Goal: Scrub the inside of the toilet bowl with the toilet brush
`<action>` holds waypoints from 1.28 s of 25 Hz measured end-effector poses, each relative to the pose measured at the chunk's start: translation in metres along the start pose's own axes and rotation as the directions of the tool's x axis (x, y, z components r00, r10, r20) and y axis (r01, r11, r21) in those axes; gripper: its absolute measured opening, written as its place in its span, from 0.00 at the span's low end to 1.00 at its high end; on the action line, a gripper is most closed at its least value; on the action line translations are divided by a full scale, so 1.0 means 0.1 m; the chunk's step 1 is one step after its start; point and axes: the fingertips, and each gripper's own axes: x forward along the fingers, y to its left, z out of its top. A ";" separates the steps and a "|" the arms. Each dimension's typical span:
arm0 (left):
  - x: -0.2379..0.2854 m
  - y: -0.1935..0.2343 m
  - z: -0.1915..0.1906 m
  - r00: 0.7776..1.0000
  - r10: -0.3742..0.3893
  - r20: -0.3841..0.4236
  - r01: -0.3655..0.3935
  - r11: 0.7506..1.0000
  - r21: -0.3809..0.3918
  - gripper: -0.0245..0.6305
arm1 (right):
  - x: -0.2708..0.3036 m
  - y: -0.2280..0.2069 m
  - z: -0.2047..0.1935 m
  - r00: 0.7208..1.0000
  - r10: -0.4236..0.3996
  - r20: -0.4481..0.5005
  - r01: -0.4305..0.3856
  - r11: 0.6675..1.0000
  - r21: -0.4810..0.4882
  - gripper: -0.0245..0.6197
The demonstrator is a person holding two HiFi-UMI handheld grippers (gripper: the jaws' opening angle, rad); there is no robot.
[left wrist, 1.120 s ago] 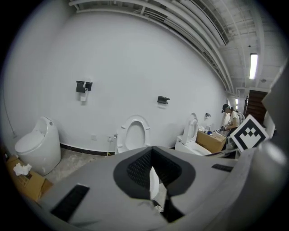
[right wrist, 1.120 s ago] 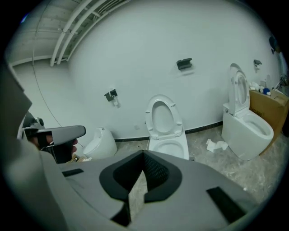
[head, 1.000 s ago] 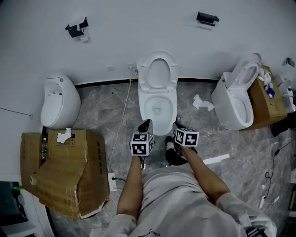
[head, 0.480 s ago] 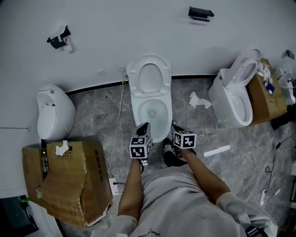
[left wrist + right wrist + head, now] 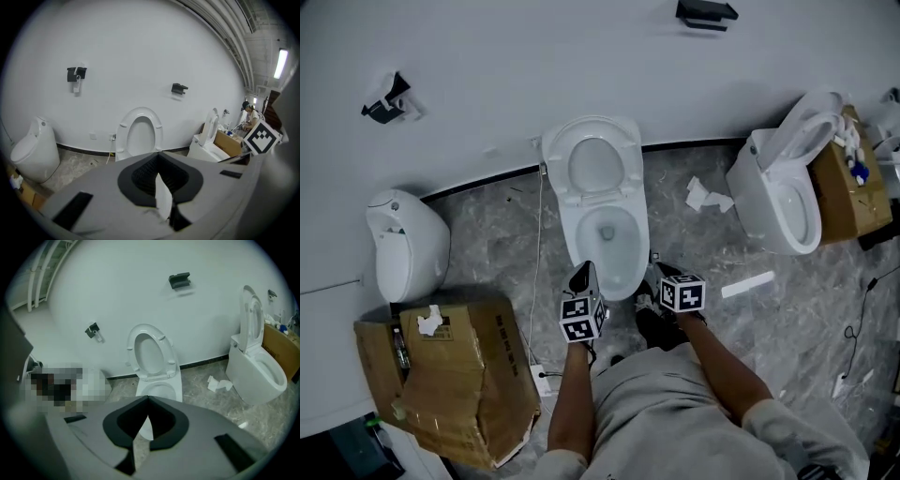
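toilet bowl | just ahead of | left hand-held gripper | right hand-held gripper

Cool, flat light; fisheye bending in the gripper views.
The head view is evenly lit and greyish, the wall bright without glare, the floor duller; only faint, soft shadows lie beside the toilet. Both gripper views curve hard toward the edges and fall to black in the corners. In the left gripper view a lamp glows at the upper right; distant parts are sharp.
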 end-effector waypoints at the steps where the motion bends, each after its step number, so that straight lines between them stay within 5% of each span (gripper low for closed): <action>1: 0.06 0.02 -0.04 1.000 0.006 -0.008 -0.006 1.000 0.001 0.08 | 0.03 -0.05 -0.02 1.000 0.000 -0.010 0.000 1.000 -0.006 0.07; 5: 0.30 0.08 -0.36 0.997 0.017 -0.073 -0.017 1.000 -0.008 0.08 | 0.24 -0.21 -0.32 0.996 0.017 -0.083 -0.016 1.000 0.015 0.08; 10: 0.70 -0.02 -0.68 0.990 0.055 -0.128 -0.032 0.984 0.178 0.08 | 0.66 -0.65 -0.58 0.986 -0.002 -0.169 0.003 1.000 0.003 0.08; 25: 1.66 -0.19 -1.79 0.967 -0.001 -0.255 0.024 0.996 0.089 0.08 | 1.91 -1.68 -1.31 0.931 -0.137 -0.338 0.145 0.989 -0.003 0.23; 29: 1.78 -0.16 -2.00 0.964 0.013 -0.265 0.041 0.979 0.199 0.08 | 2.24 -1.78 -1.50 0.916 -0.144 -0.374 0.130 0.989 -0.065 0.30; 32: 1.81 -0.20 -2.15 0.954 -0.004 -0.301 0.064 0.980 0.188 0.08 | 2.40 -1.85 -1.56 0.918 -0.143 -0.369 0.135 0.990 -0.047 0.34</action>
